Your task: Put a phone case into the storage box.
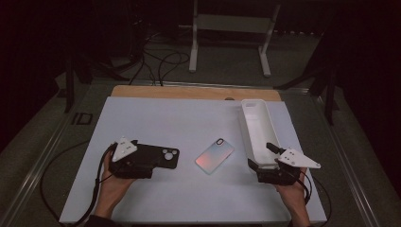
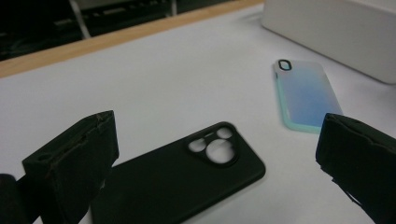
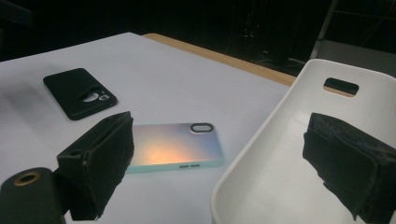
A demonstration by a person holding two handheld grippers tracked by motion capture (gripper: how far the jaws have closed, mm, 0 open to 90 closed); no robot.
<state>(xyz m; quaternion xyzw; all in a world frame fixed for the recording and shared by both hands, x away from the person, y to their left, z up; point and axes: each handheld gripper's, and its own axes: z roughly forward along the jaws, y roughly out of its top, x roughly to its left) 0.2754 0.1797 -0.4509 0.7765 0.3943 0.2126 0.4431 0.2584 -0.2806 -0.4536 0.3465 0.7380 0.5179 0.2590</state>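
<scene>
In the high view, a black phone case (image 1: 158,157) is seen lying flat on the white worktop (image 1: 165,118), with the left tool (image 1: 142,163) set at its near end. A shimmering phone case (image 1: 215,155) lies near the middle, and a long white tray (image 1: 257,127) stands at the right. The right tool (image 1: 262,156) is placed at the tray's near end; whether it touches the rim cannot be told in the dim light.

In the left gripper view, the jaws are spread wide with nothing gripped, and the black phone case (image 2: 187,177) is seen lying between them.

In the right gripper view, the jaws are likewise held wide apart and empty, with the tray's (image 3: 261,186) near rim between them and the shimmering phone case (image 3: 175,147) just beside it.
</scene>
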